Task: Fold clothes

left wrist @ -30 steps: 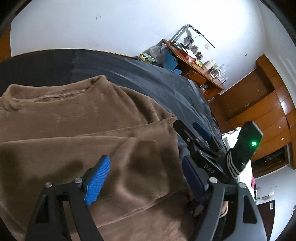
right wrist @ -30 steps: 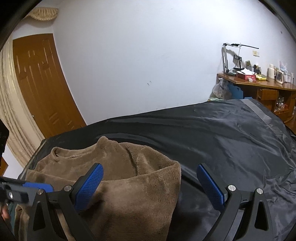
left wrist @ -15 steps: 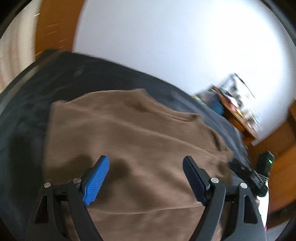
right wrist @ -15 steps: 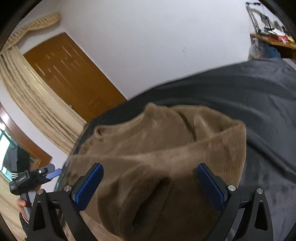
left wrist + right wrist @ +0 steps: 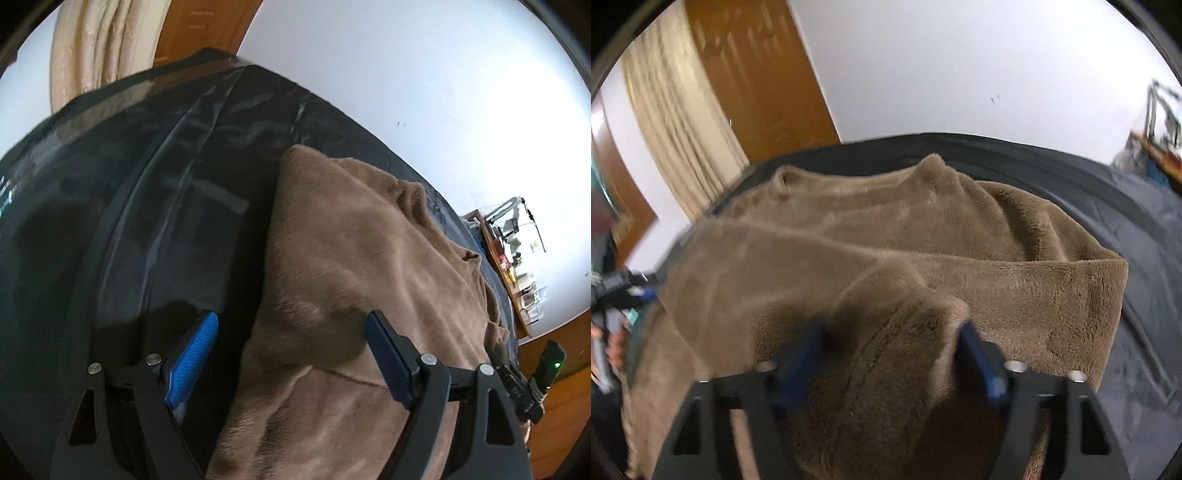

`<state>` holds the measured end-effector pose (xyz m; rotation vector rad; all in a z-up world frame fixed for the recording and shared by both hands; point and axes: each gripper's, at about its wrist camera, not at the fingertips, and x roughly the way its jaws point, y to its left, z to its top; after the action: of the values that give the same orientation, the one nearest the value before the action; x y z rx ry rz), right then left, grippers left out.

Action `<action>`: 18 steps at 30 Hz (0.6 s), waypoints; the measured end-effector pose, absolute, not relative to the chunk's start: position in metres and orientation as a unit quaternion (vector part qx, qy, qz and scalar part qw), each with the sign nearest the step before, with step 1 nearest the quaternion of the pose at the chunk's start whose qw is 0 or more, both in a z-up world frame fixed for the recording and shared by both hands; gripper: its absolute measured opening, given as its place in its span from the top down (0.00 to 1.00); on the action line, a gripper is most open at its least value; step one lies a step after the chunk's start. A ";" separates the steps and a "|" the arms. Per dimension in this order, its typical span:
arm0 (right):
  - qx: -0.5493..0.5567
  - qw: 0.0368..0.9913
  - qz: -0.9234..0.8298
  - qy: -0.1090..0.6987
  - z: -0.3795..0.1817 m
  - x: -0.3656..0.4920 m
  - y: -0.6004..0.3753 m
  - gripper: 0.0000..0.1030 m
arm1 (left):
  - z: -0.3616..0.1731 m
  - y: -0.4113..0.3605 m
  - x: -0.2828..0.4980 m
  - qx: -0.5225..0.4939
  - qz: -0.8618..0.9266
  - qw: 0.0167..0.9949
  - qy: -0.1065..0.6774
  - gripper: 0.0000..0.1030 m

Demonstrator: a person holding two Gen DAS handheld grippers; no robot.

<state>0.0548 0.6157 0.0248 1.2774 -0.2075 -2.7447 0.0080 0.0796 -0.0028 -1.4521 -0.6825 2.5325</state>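
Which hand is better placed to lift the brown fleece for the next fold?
Right. The right gripper already has a raised fold of the brown fleece between its closing jaws. The left gripper is wide open, straddling the fleece's edge over the dark sheet.

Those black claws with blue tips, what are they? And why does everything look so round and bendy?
They are two grabbing tools, one in each of a person's hands. A tiny wide-eye camera sits on each, so the pictures bulge. One picture looks along the left gripper: its jaws stand wide open over the edge of a fluffy brown sweater, one blue pad over the dark bed cover. The other looks along the right gripper: its jaws are closing around a raised fold of that sweater. The sweater lies on the bed, partly folded. Behind are a white wall, a wooden door and curtains.
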 end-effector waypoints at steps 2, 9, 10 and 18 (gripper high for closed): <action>0.418 0.055 -0.904 -0.067 0.023 0.054 0.616 0.54 | -0.006 0.080 0.008 -0.482 0.844 0.072 -0.224 0.18; 0.372 0.055 -0.922 -0.089 0.048 0.063 0.616 0.71 | -0.007 0.105 0.007 -0.456 0.881 0.040 -0.118 0.16; 0.363 0.047 -0.927 -0.086 0.055 0.067 0.617 0.71 | -0.007 0.109 0.008 -0.453 0.885 0.035 -0.105 0.16; 0.393 -0.055 -0.913 -0.093 0.040 0.063 0.649 0.57 | -0.012 0.123 0.006 -0.443 0.895 0.005 -0.049 0.12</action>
<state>0.0630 0.6495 0.0401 1.2791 -0.3027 -2.9737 0.0056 0.1235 -0.0118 -1.3863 -0.1548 2.8038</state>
